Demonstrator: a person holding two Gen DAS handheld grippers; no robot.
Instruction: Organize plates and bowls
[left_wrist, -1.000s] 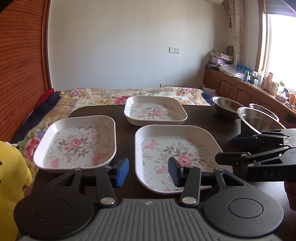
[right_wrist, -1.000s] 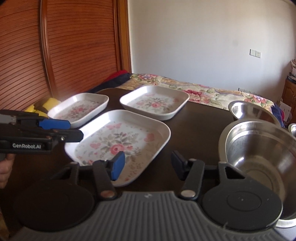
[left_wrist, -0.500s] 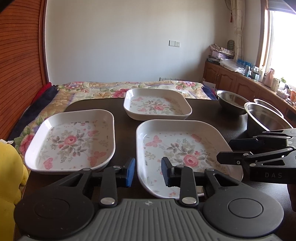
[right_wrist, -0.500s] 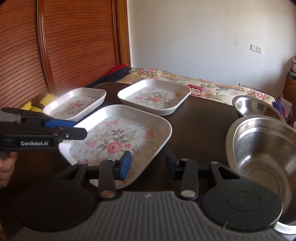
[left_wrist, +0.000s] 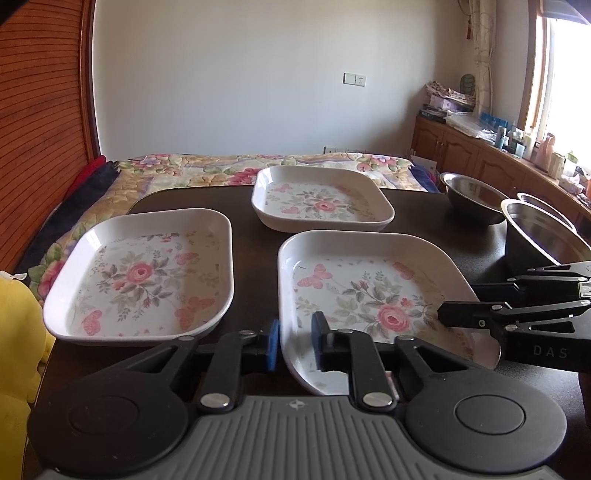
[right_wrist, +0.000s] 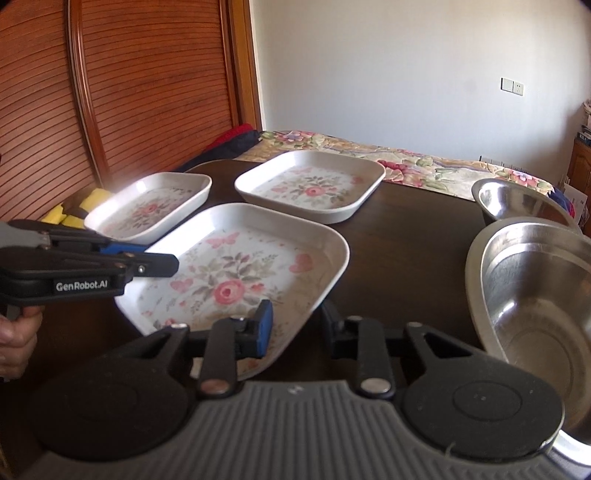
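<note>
Three white floral plates lie on the dark table. The near plate sits flat between both grippers. My left gripper straddles the plate's left rim with its fingers drawn close. A strip of the plate still shows between the rim and the right finger. My right gripper straddles the right rim with a wider gap. A second plate lies to the left and a third plate lies behind. Steel bowls stand at the right, the big bowl nearest.
A smaller steel bowl stands behind the big one, and the rim of another bowl shows beyond it. A floral bedspread lies past the table's far edge. A yellow soft thing is at the left edge. A hand holds the left gripper.
Both grippers have moved in over the near plate's rims and their fingers have narrowed, the left more than the right. The plates and bowls have stayed in place.
</note>
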